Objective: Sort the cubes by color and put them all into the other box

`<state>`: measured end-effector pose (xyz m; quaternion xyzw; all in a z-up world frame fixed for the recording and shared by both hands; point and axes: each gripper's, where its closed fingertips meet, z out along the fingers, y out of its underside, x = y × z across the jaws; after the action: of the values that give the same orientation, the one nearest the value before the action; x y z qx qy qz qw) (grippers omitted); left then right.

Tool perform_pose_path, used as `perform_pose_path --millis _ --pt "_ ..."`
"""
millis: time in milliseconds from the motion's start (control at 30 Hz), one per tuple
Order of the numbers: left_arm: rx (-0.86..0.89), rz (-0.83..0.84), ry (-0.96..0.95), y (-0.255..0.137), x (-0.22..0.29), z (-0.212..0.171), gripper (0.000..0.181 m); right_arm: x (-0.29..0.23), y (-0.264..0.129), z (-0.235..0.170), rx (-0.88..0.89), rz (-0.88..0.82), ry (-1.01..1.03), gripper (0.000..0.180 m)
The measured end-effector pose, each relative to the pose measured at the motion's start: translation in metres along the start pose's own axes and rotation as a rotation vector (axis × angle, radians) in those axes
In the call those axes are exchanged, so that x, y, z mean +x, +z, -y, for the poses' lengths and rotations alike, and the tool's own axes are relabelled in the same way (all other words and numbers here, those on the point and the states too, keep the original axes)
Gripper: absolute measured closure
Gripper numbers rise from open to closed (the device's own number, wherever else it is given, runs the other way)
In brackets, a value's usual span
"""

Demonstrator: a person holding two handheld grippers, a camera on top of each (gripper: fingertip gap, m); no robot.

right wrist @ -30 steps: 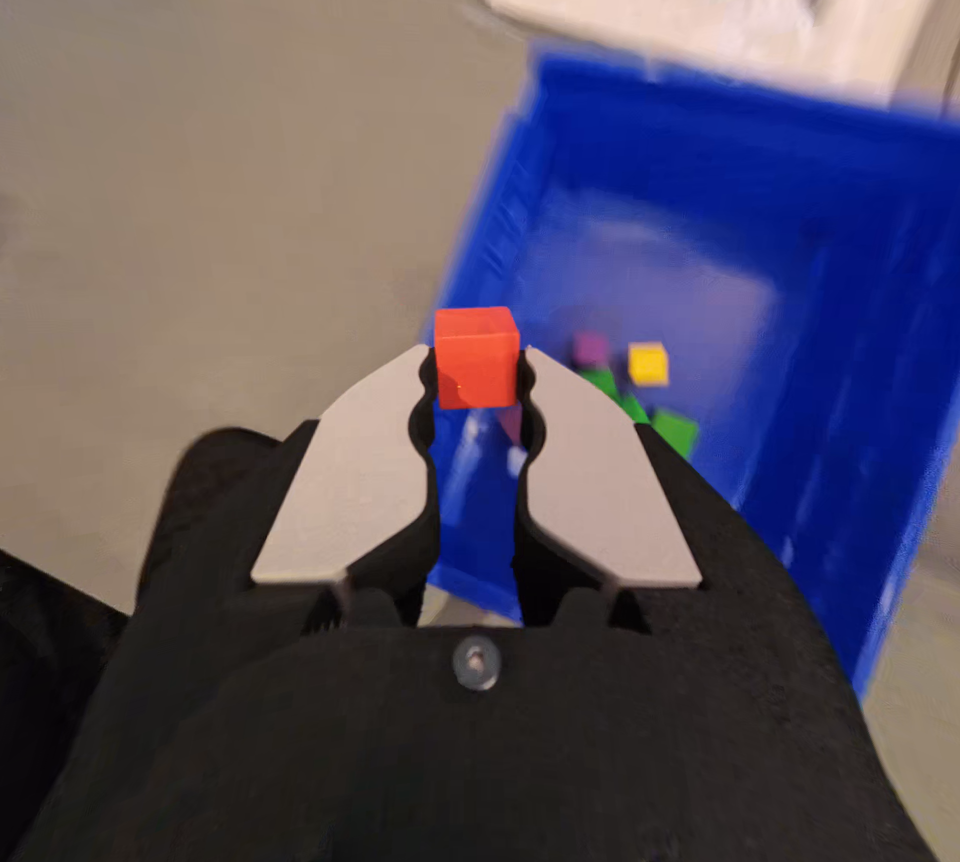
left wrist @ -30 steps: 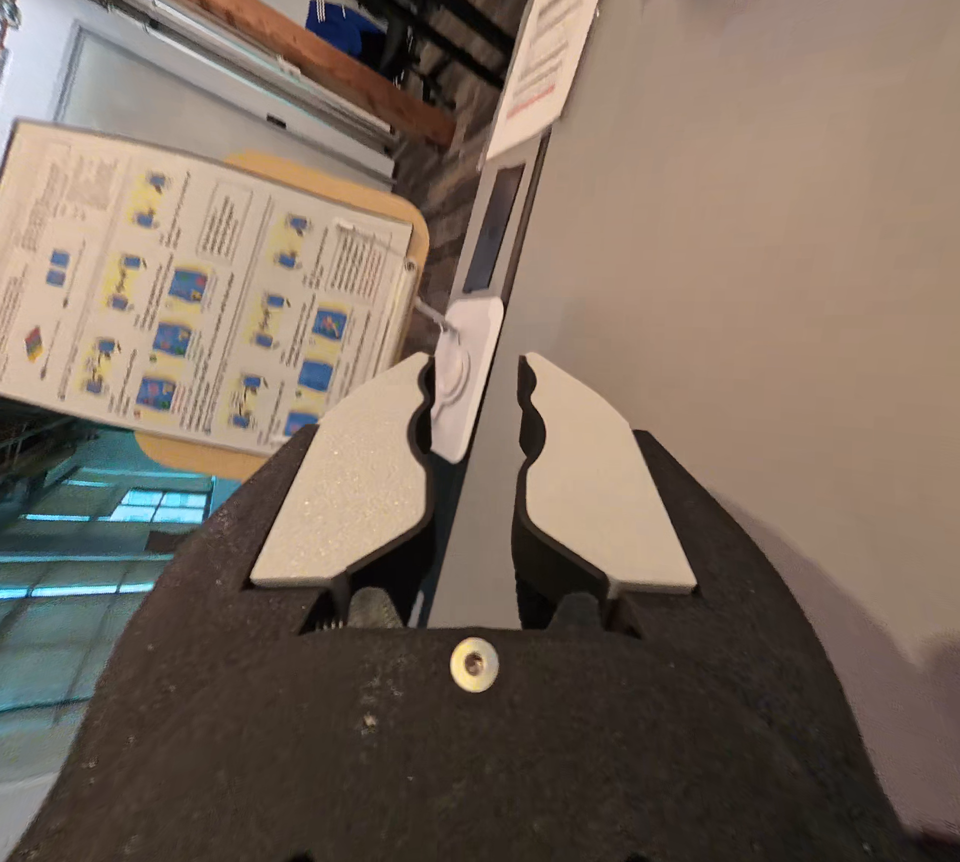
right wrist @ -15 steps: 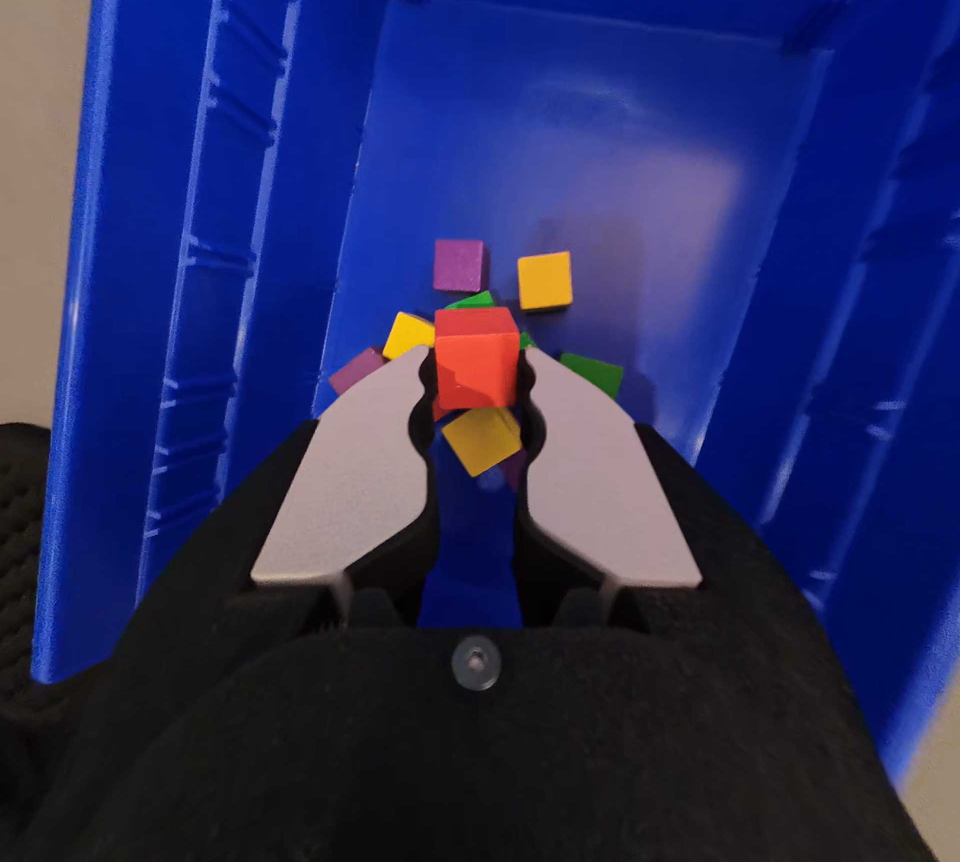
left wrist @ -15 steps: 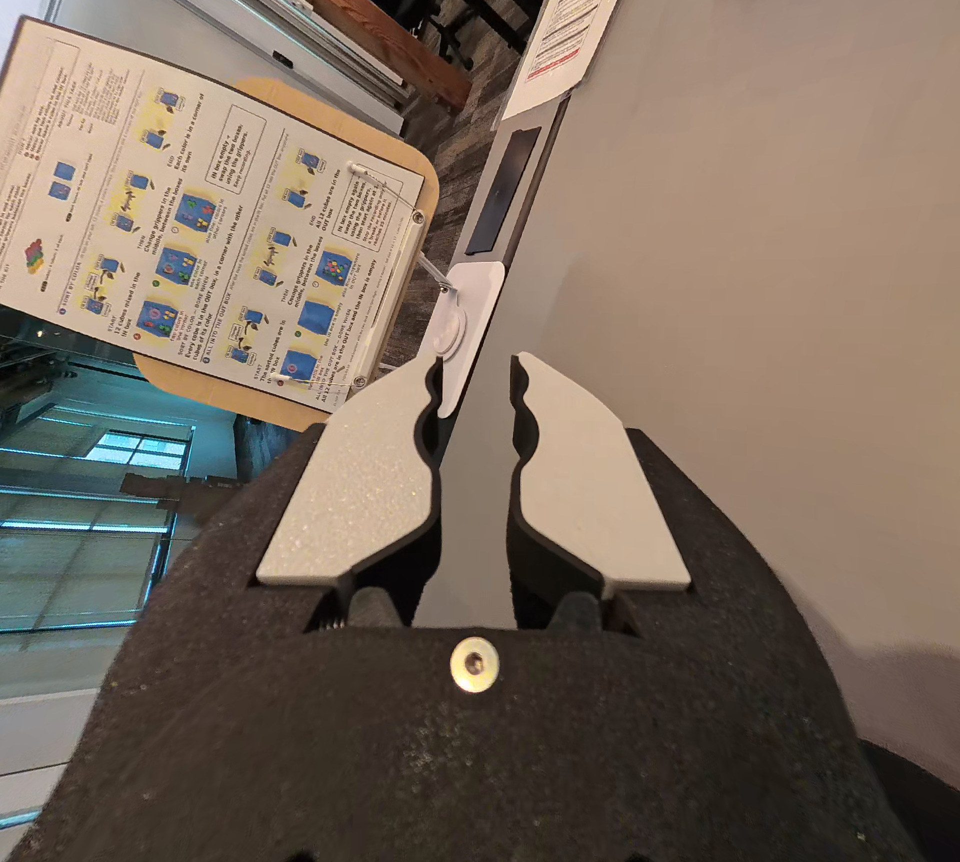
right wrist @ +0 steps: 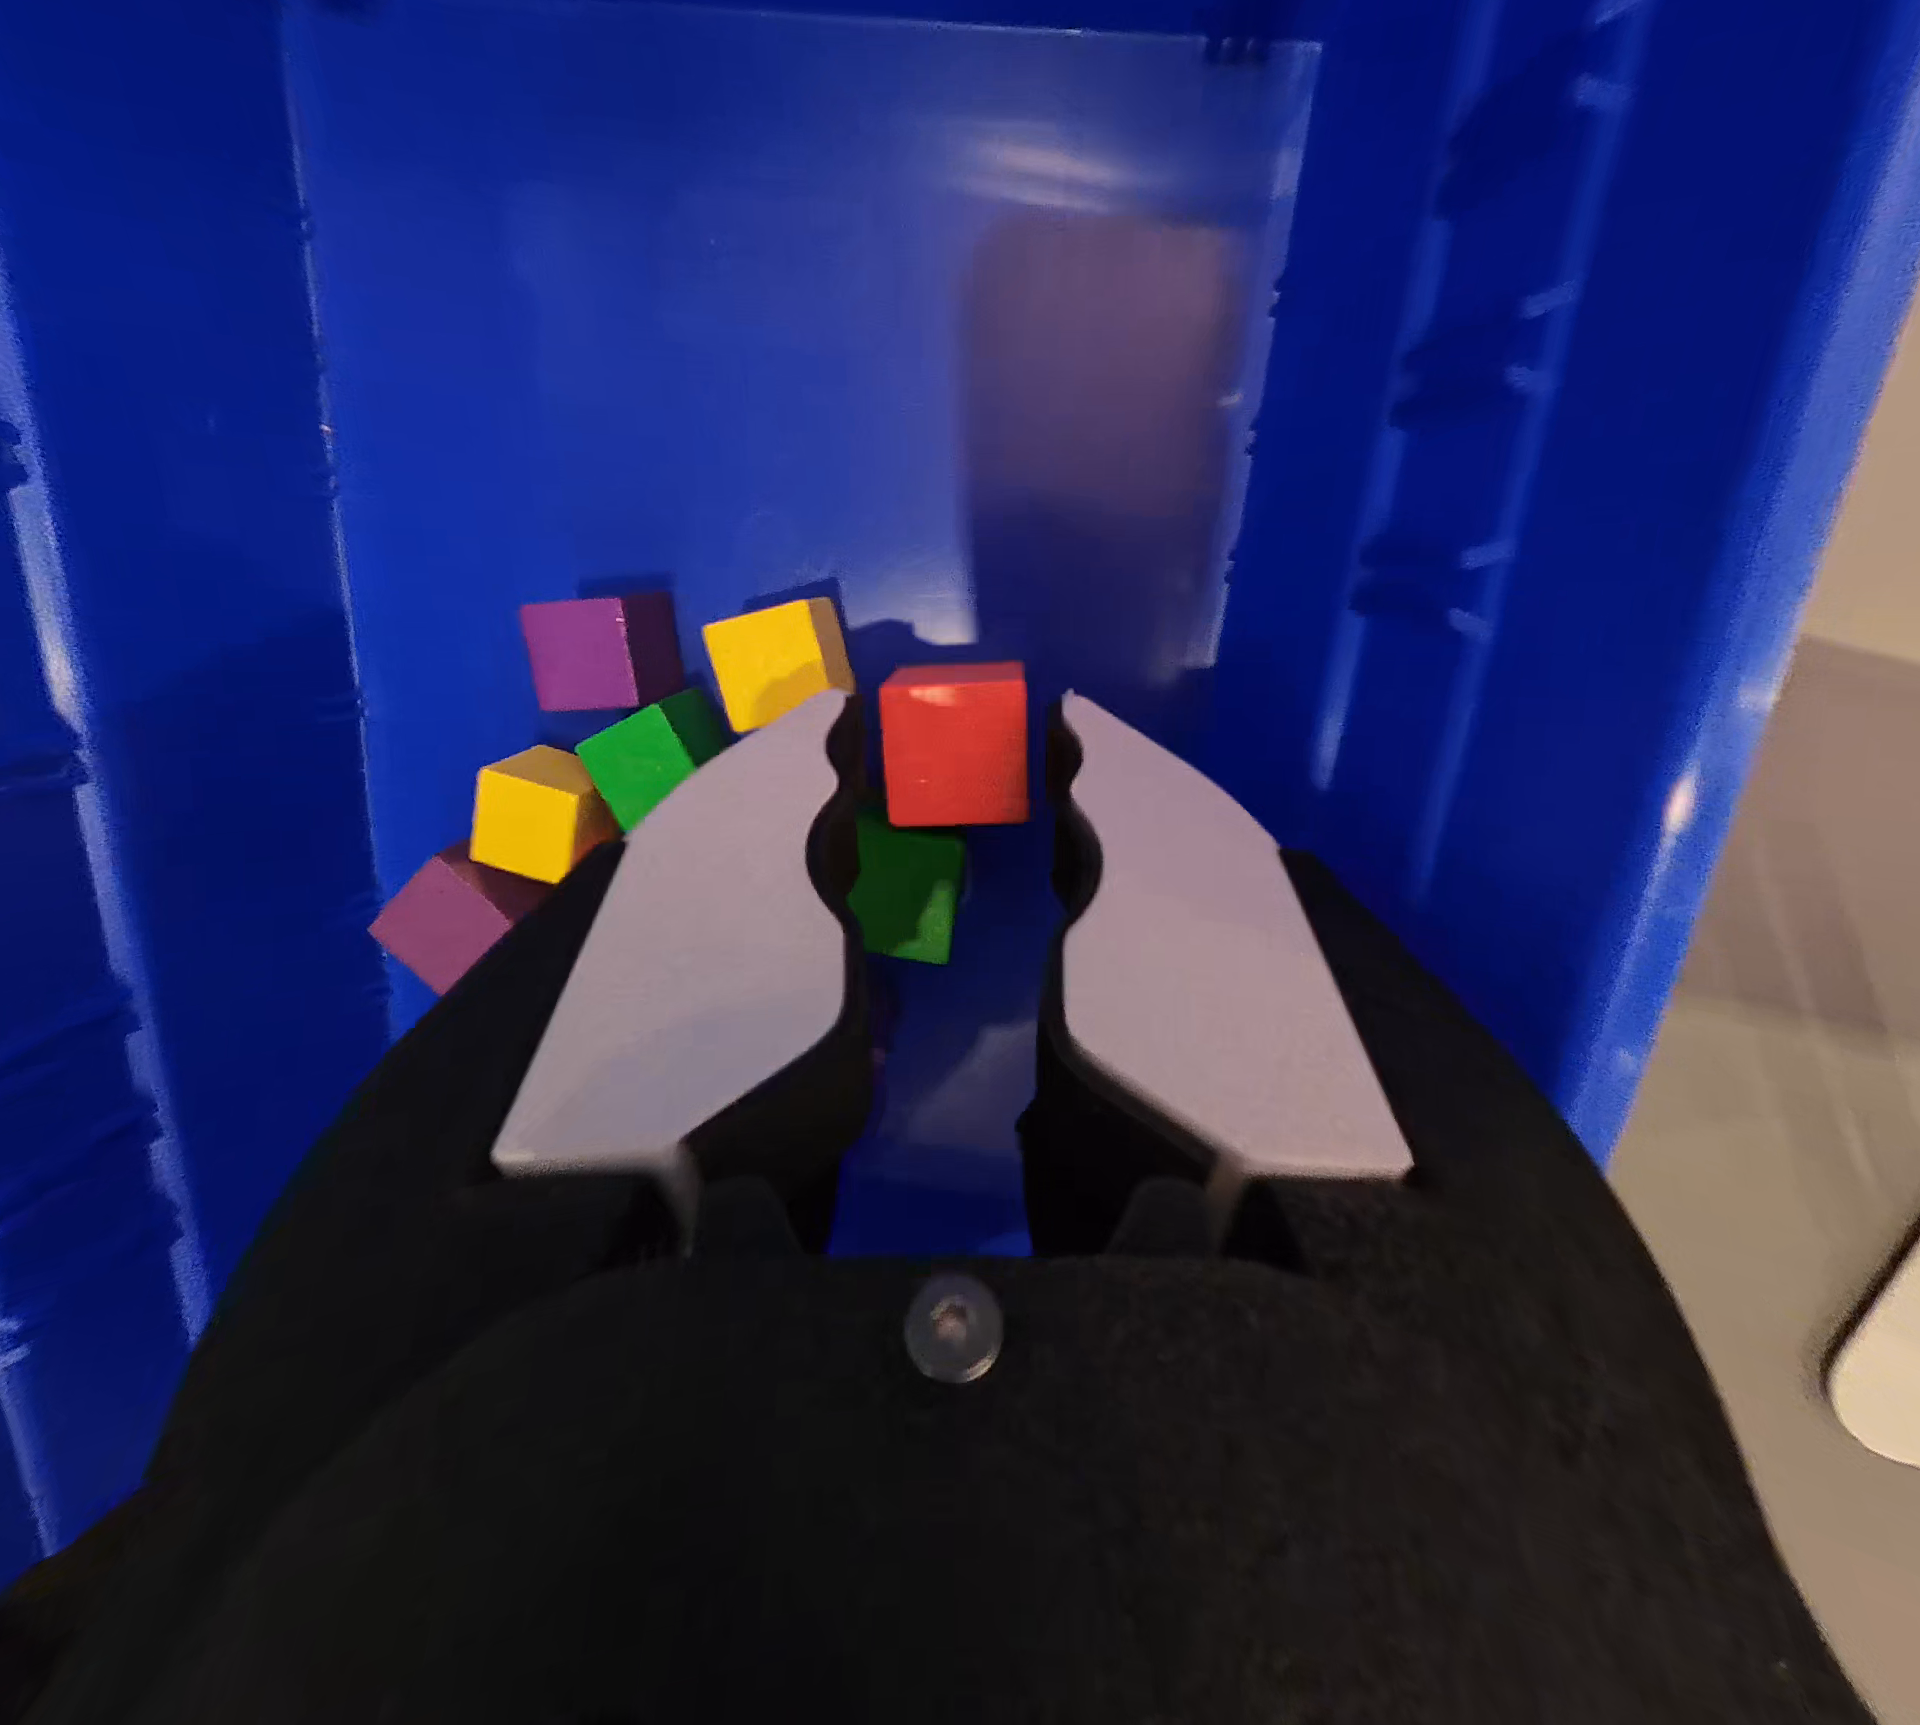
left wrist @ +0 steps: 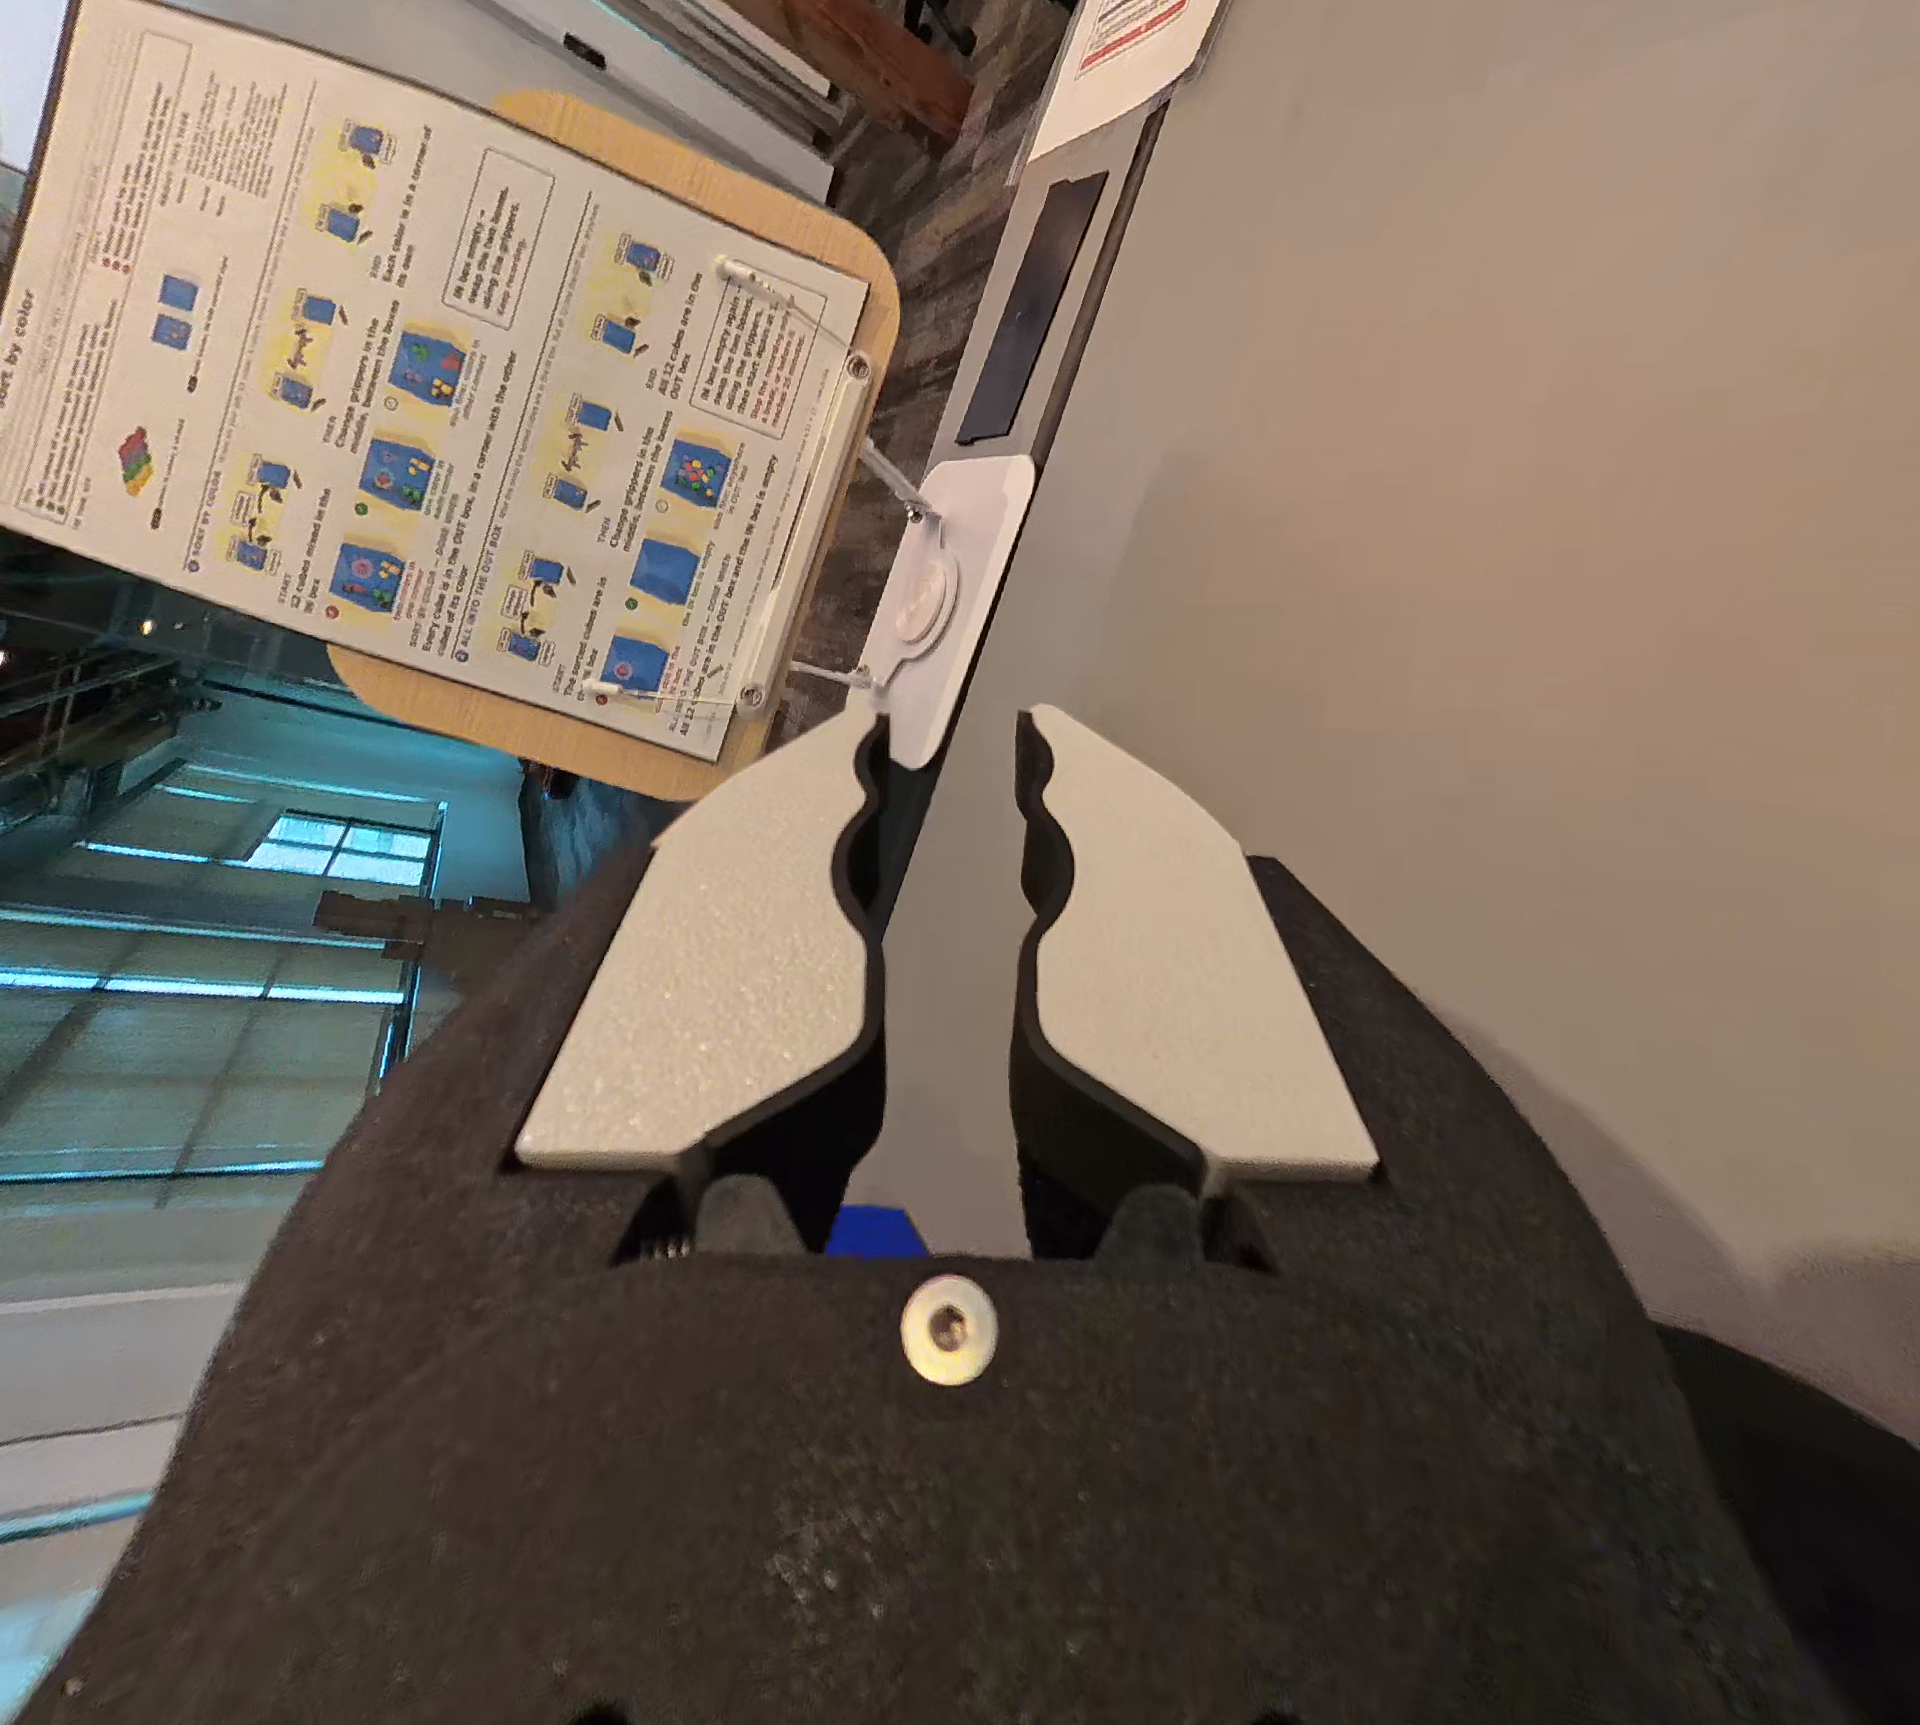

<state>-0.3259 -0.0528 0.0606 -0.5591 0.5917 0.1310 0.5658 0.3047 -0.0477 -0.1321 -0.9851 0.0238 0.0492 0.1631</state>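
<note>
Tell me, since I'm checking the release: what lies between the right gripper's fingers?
Right wrist view: the red cube, not touching the right gripper, and a green cube beneath it.

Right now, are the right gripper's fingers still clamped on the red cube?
No, the right gripper has opened, with gaps showing on both sides of the red cube over the blue box.

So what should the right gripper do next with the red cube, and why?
Probably lift straight up and out of the blue plastic box. The right gripper has its fingers spread, with a gap showing on each side of the small red wooden cube, so the cube looks released among the other coloured cubes. The left gripper is open and empty.
</note>
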Motion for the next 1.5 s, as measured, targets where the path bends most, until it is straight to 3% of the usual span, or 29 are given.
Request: perform_pose_path --millis 100,233,433,533,667,900,1067,1233,1500 --pt "-0.059 0.040 -0.002 -0.011 -0.012 -0.021 0.158 -0.003 -0.010 0.006 0.071 0.041 0.029 0.143" --pt "-0.198 0.139 -0.071 -0.041 -0.054 -0.080 0.157 -0.018 -0.057 0.025 0.281 0.077 0.016 0.141" --pt "-0.505 0.108 -0.375 -0.079 -0.098 -0.238 0.156 -0.091 -0.117 0.034 0.499 0.163 -0.182 0.140" --pt "-0.601 0.018 -0.538 -0.072 -0.092 -0.308 0.148 -0.133 -0.126 0.036 0.542 0.256 -0.257 0.140" --pt "-0.626 -0.077 -0.660 -0.041 -0.078 -0.364 0.143 -0.183 -0.138 0.046 0.621 0.396 -0.312 0.140" --pt "-0.528 -0.279 -0.791 0.018 -0.052 -0.401 0.142 -0.215 -0.146 0.058 0.605 0.465 -0.274 0.140" --pt "-0.395 -0.355 -0.586 0.041 -0.038 -0.404 0.143 -0.228 -0.153 0.057 0.593 0.480 -0.250 0.139" --pt "-0.416 -0.416 -0.600 0.066 -0.032 -0.407 0.137 -0.240 -0.162 0.056 0.624 0.491 -0.240 0.139" --pt "-0.301 -0.424 -0.378 0.090 -0.037 -0.399 0.145 -0.252 -0.160 0.048 0.575 0.492 -0.268 0.139"
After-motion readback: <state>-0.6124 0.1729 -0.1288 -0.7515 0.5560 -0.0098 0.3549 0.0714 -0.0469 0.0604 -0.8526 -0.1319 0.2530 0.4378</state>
